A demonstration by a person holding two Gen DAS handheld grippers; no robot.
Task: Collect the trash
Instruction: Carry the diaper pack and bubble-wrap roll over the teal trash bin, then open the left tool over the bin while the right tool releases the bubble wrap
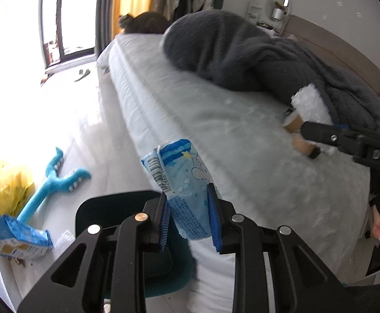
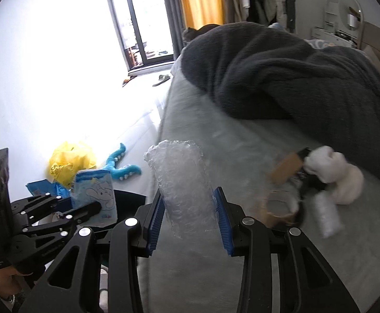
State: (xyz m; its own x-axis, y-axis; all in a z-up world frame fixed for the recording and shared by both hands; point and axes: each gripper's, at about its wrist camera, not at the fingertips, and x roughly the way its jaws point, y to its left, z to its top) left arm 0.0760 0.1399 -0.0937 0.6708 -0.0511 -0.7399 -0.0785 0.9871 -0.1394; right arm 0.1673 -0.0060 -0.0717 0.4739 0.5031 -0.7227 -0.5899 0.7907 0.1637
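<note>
A bedroom fills both views: a pale bed (image 1: 216, 120) runs diagonally through the frame, with a dark grey blanket (image 1: 242, 52) heaped on it toward the upper right, a bright window at the upper left, and white floor along the left side. In the left wrist view the left gripper (image 1: 190, 219) sits at lower centre, its blue-padded jaws closed partway onto a light blue printed wrapper (image 1: 182, 182) that stands up between them. In the right wrist view the right gripper (image 2: 188, 219) is at lower centre, jaws held fairly wide and pressed against the sides of a roll of clear bubble wrap (image 2: 182, 185), which sticks upward above the bed's edge. On the bed at the right of that view lie a white plush toy (image 2: 341, 180), a brown cardboard tube (image 2: 288, 168) just beside it, and a small clear roll (image 2: 327, 215) below the toy; this cluster is blurred. On the floor at the left lie a crumpled yellow plastic bag (image 1: 4, 187), a teal plush toy (image 1: 51, 182) touching it, and a blue package (image 1: 15, 240) in the lower left corner of the left wrist view
</note>
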